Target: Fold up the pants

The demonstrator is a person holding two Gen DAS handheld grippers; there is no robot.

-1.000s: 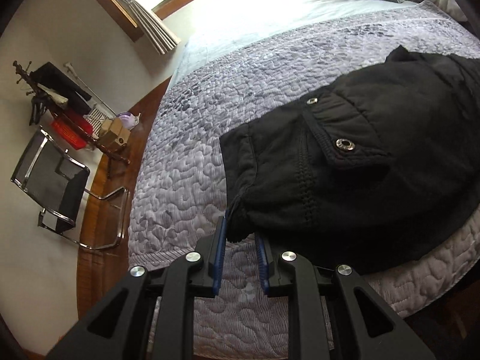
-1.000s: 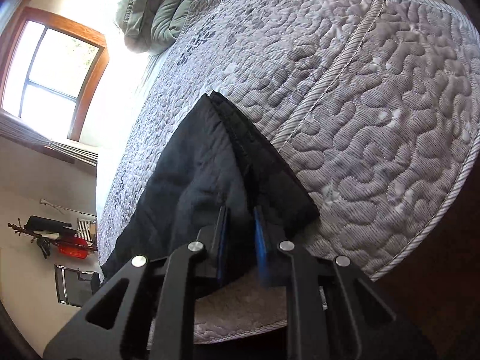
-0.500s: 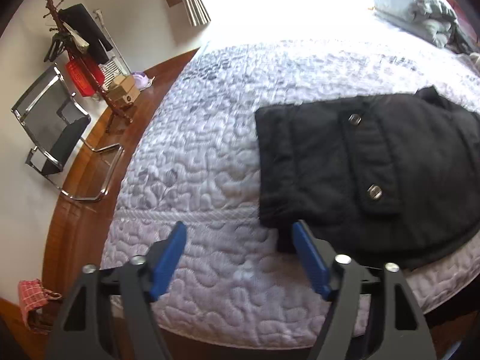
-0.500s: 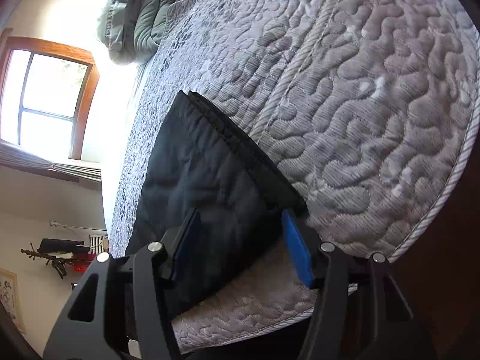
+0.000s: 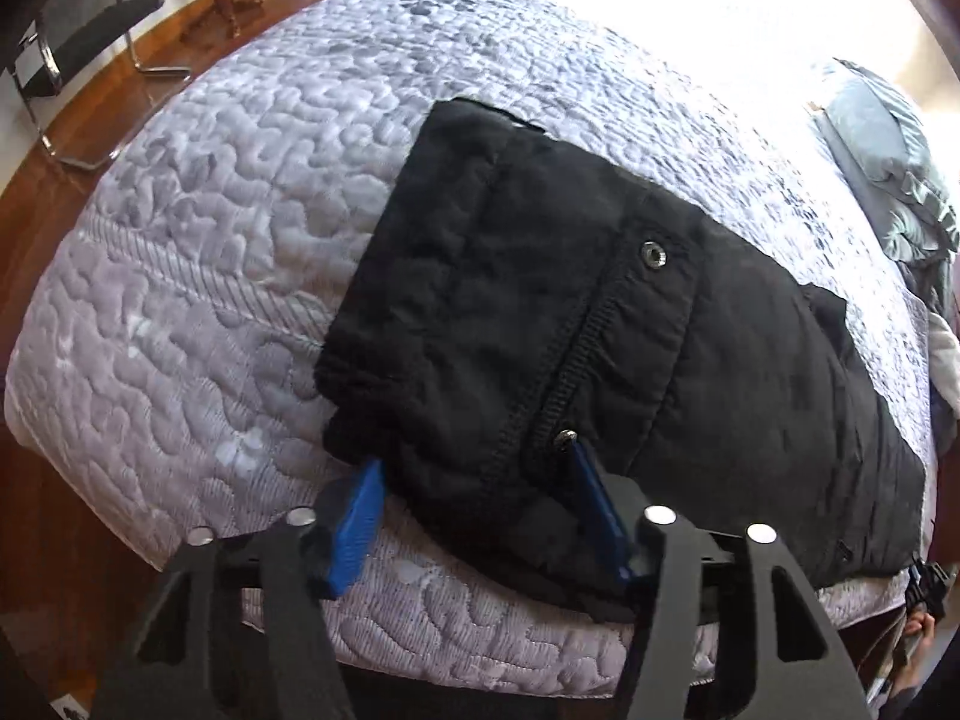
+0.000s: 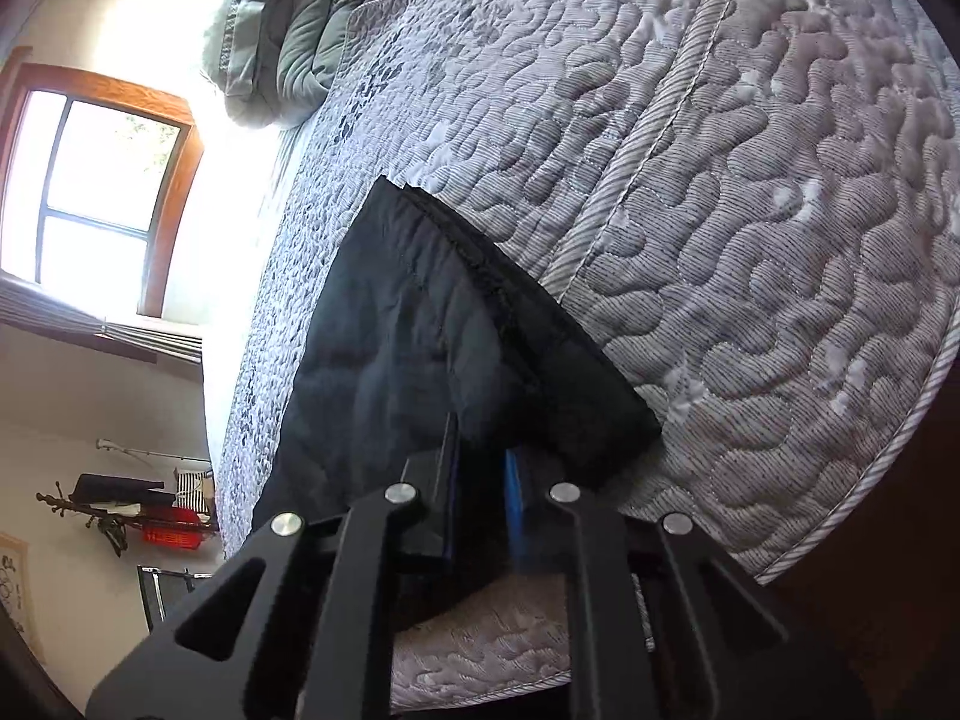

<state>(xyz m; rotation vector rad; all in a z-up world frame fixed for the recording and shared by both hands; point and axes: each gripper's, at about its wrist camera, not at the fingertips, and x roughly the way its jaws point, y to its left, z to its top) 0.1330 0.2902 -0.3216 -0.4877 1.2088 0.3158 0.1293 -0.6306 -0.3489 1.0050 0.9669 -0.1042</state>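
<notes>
Black pants (image 5: 540,324) lie folded flat on a grey quilted bed (image 5: 198,228), with a snap-button pocket flap on top. My left gripper (image 5: 474,474) is open, its blue pads (image 5: 354,516) straddling the near edge of the waist end. In the right wrist view the other end of the pants (image 6: 432,336) lies near the bed's corner. My right gripper (image 6: 483,462) is shut on the near edge of the pants there.
A quilt seam runs across the bed (image 6: 660,120). Grey-green bedding (image 6: 282,18) is piled at the head. A chrome chair (image 5: 78,30) and a coat stand (image 6: 114,510) stand on the wooden floor beside the bed. A window (image 6: 90,180) is behind.
The left gripper moved forward over the waist edge, still open. The right gripper, open half a second ago, has closed on the pants' near edge.
</notes>
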